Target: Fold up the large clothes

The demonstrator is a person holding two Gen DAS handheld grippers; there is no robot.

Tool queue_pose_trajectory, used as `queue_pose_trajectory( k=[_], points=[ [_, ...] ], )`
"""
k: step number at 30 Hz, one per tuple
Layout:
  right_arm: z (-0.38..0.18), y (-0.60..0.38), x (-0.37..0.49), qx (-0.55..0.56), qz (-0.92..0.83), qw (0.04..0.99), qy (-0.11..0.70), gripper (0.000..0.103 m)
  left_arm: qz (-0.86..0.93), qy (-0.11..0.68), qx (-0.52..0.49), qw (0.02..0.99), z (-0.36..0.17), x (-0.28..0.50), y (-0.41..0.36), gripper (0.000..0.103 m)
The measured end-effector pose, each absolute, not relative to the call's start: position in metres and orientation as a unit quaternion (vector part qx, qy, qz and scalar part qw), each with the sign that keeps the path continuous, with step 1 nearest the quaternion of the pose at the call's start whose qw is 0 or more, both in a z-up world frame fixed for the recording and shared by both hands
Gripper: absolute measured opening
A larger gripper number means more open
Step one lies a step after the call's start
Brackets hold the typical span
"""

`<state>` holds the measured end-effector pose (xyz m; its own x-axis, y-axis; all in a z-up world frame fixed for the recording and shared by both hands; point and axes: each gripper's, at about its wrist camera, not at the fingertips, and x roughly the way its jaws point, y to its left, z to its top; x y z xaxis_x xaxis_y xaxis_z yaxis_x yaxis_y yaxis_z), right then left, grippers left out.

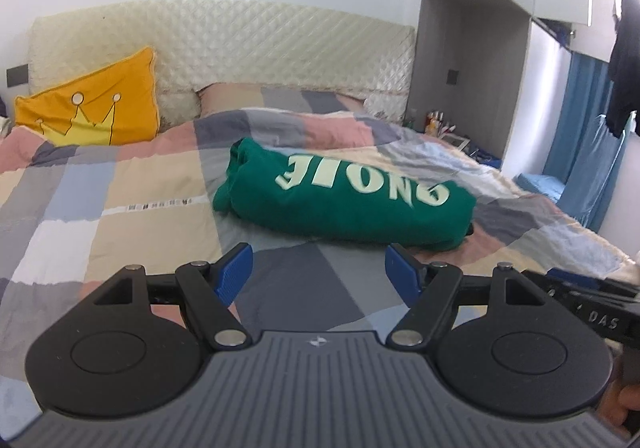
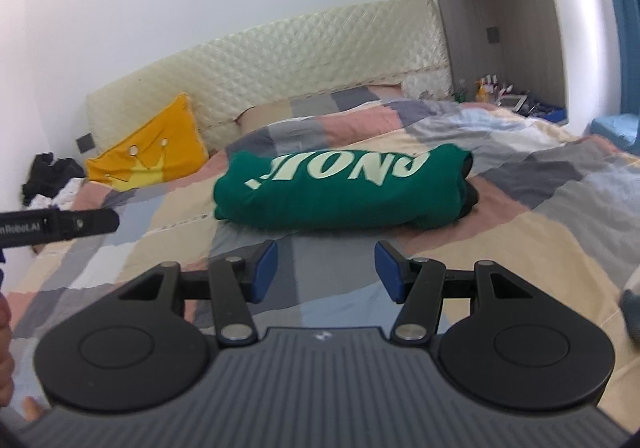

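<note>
The green garment (image 1: 344, 200) sits folded into a compact bundle in the middle of the bed (image 1: 100, 216), pale lettering on top, something dark peeking out at its right end. It rests on the patchwork quilt (image 2: 520, 216), well short of the yellow crown cushion (image 1: 92, 104) leaning on the quilted headboard (image 1: 280, 44).

Both tools hover just short of the bundle's near edge, touching nothing. Left gripper (image 1: 320, 272): jaws spread wide, blue pads (image 1: 234, 272) empty. Right gripper (image 2: 326, 272): same story, jaws released, nothing between them.

By the look of it, the fold is close to done, and what's left is tidying or one last fold. To do that well, come in low on both ends together, pinch all the layers at the near corners rather than just the top sheet, and lift evenly so the bundle doesn't unroll. That loose left end with its bunched folds looks likeliest to slip. Keep clear of the quilt too; snagging it would drag everything.
</note>
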<state>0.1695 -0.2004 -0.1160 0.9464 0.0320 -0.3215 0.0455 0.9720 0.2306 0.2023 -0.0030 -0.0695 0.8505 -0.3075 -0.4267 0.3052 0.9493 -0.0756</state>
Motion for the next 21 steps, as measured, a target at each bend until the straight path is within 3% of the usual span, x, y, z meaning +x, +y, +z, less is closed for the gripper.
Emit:
queue_pose_trajectory(
  k=[21],
  points=[
    [-0.124,-0.197,0.172,0.082,-0.046,0.983,0.16,0.058,-0.136,0.235,-0.012,0.962,-0.108,0.215,-0.003,0.077]
  ],
)
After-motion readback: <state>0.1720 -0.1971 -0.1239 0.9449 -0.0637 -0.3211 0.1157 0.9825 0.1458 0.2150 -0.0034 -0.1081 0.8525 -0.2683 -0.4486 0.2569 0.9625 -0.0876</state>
